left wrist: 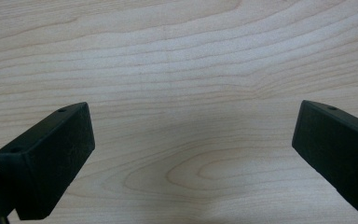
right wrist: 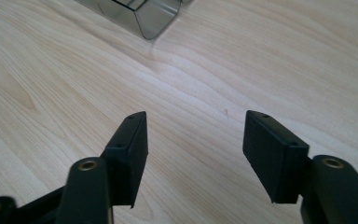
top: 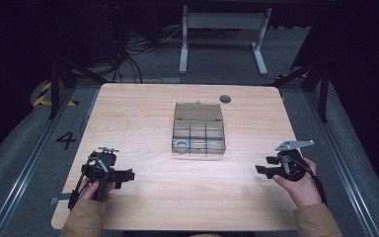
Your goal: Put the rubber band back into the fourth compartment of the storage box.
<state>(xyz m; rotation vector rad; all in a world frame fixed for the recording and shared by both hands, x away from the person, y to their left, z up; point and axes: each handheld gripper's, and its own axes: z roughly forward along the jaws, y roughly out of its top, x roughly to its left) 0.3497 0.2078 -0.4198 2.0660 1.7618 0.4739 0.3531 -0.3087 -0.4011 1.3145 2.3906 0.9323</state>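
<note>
Dark room, grey carpet, cables and a white desk frame [top: 222, 29] behind a pale wooden table [top: 143, 113].

Near the table's front left corner: left gripper [top: 123, 176], held by a hand in a tan sleeve [top: 84, 217], jaws pointing toward the table's middle. In the left gripper view its 2 jaws stand wide apart over bare wood, nothing between them.

Centre, toward the far edge: clear plastic compartment box [top: 198, 129], lid up. A ring-shaped part [top: 181, 144] lies in its front left compartment. A small dark disc [top: 225, 98] sits beyond it, near the far edge.

Near the front right corner: right gripper [top: 265, 165], jaws spread and empty, aimed toward the box, well apart from it. The right gripper view shows the box corner [right wrist: 149, 18] ahead.
</note>
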